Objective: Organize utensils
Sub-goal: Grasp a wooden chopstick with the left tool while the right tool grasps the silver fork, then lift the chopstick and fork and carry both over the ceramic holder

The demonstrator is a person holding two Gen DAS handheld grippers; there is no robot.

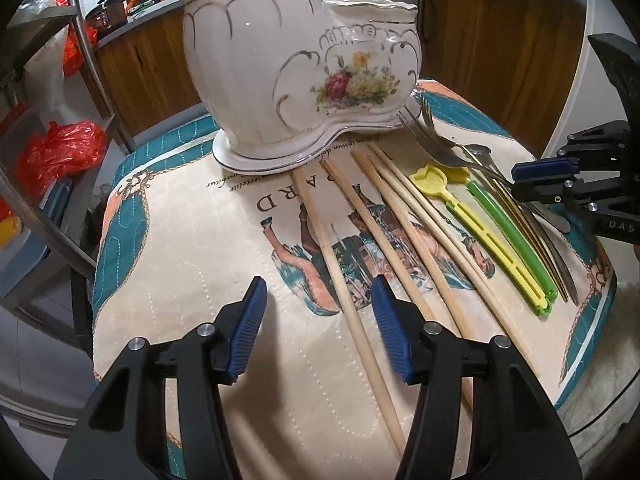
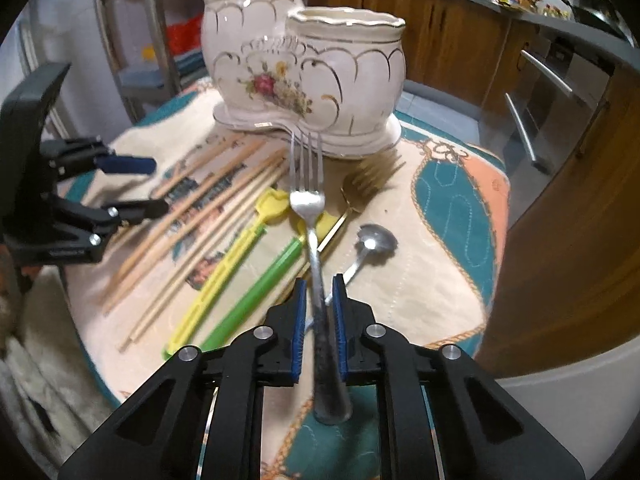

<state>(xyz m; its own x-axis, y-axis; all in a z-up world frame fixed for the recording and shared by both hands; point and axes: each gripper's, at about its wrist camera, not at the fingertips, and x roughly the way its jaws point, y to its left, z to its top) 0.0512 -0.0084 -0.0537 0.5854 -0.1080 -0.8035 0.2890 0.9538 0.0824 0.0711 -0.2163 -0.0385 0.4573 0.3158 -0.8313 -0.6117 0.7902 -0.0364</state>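
Observation:
A white floral two-cup ceramic holder [image 1: 304, 68] stands at the far side of a printed mat [image 1: 192, 248]; it also shows in the right wrist view [image 2: 312, 72]. Several wooden chopsticks [image 1: 384, 236] lie on the mat, with a yellow clip [image 1: 480, 236] and a green clip [image 1: 516, 240] to their right. My left gripper [image 1: 318, 304] is open above the near chopsticks, holding nothing. My right gripper [image 2: 320, 300] is shut on the handle of a silver fork [image 2: 310, 200], tines pointing toward the holder. A gold fork [image 2: 360, 188] and a silver spoon [image 2: 376, 240] lie beside it.
The mat covers a small round table whose edge [image 2: 496, 360] drops off on the right. A metal rack [image 1: 80, 92] with red bags [image 1: 60, 148] stands left. Wooden cabinets [image 2: 460, 40] run behind the holder.

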